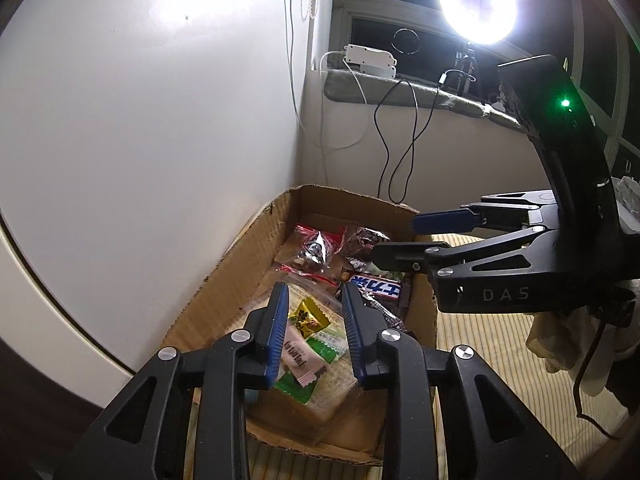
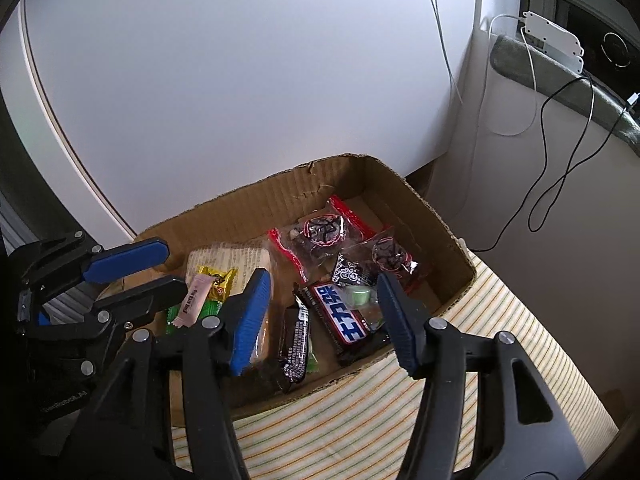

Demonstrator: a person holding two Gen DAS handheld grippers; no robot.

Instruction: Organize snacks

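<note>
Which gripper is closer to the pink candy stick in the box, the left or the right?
Left. The left gripper hangs open right above the pink candy stick. The right gripper hangs open farther along the cardboard box, over the chocolate bar.

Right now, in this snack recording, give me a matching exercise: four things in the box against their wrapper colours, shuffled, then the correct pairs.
Things:
1. chocolate bar
2. slim stick packet
3. small candy
4. clear pouch

Colours:
A. pale pink with dark lettering
B. yellow
C. see-through with red edges
D. dark brown with a blue-and-white label

Pairs: 1-D, 2-A, 3-B, 4-C. All four lie inside the cardboard box.
</note>
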